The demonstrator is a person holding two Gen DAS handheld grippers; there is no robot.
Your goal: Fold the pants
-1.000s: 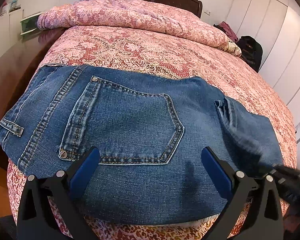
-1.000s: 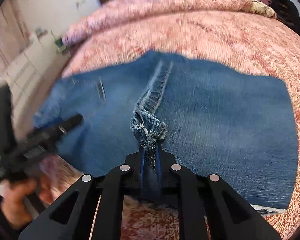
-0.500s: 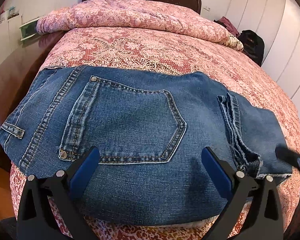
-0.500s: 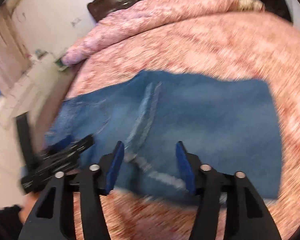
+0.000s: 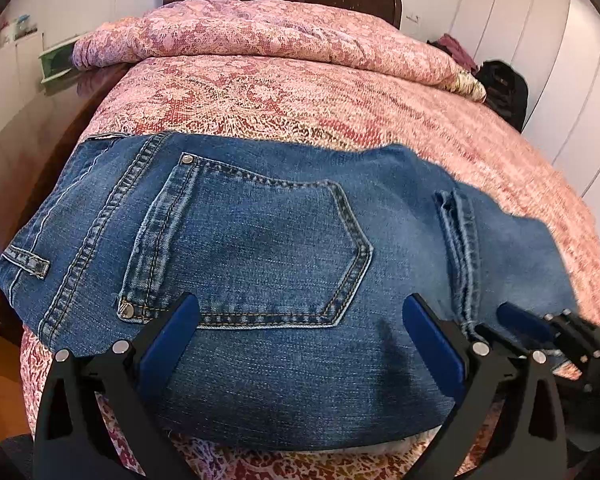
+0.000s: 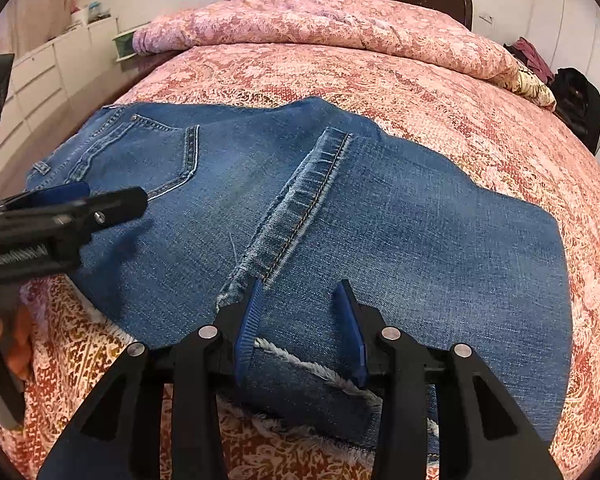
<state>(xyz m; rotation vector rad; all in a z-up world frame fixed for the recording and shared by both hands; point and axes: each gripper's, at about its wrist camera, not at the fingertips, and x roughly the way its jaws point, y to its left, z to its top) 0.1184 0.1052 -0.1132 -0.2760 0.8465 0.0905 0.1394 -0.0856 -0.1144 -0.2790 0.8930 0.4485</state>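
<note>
Beneath both grippers (image 6: pixel 300 300) (jaws apart): jeans (image 6: pixel 380 220).

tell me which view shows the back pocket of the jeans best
The left wrist view: the back pocket fills the middle of the frame, complete with stitching and both rivets. The right wrist view shows the same pocket only small, at the far left edge, partly hidden behind the left tool.

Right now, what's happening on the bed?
A person with a handheld gripper in each hand is folding blue jeans on a pink patterned bedspread. The jeans already lie folded over, back pocket up. The left gripper hovers wide open over the pocket end, holding nothing. The right gripper sits by the frayed hem, its jaws closing around denim.
</note>
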